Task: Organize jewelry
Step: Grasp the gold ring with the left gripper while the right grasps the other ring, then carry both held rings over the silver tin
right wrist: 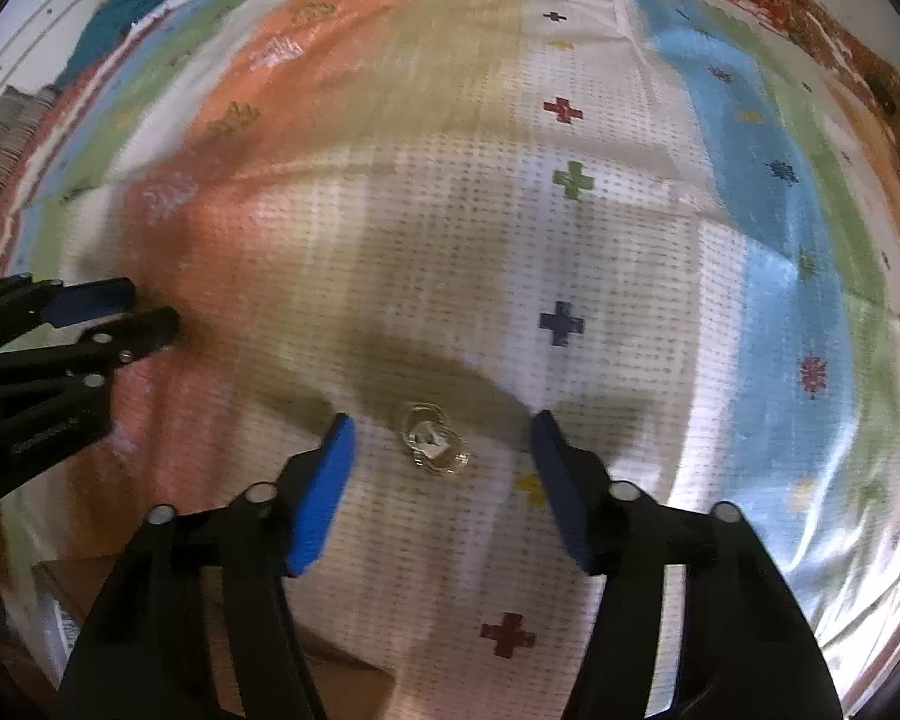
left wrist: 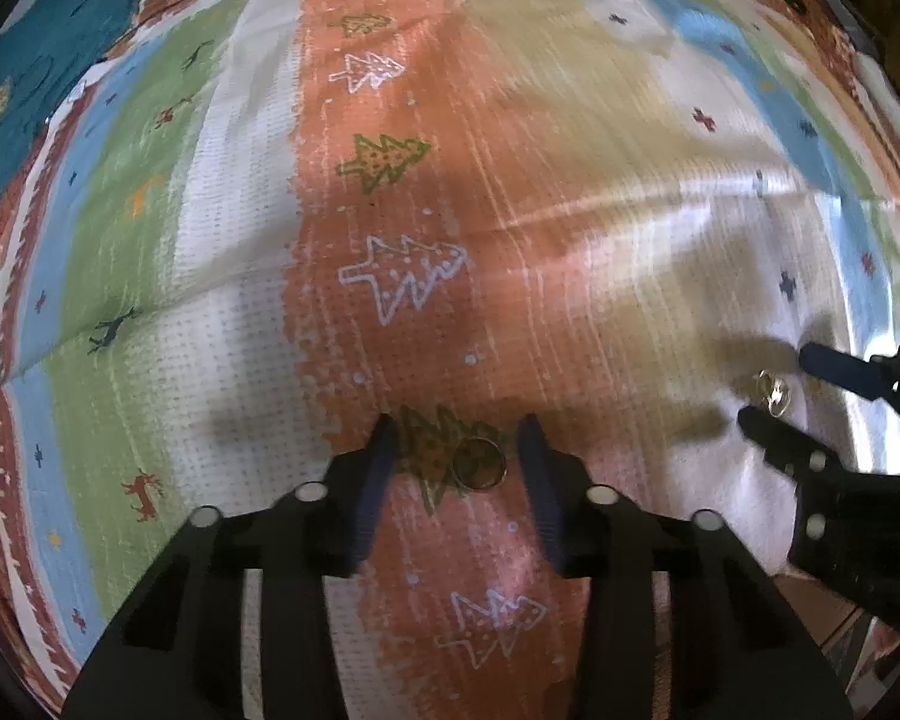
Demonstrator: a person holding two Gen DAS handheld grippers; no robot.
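A gold ring [left wrist: 480, 463] lies flat on the orange stripe of the patterned cloth [left wrist: 510, 210]. My left gripper [left wrist: 457, 429] is open and straddles it, the ring nearer the right finger. A small clear and gold jewel piece [right wrist: 432, 443] lies on the white part of the cloth [right wrist: 450, 240]. My right gripper [right wrist: 443, 426] is open around it with blue pads either side. The jewel piece [left wrist: 773, 391] and the right gripper [left wrist: 777, 381] also show at the right of the left wrist view. The left gripper [right wrist: 150, 309] shows at the left of the right wrist view.
The cloth has stripes of green, blue, white and tan with tree and cross prints. A teal fabric [left wrist: 42, 60] lies at the far left corner. The cloth's near edge hangs over a brown surface [right wrist: 342, 690].
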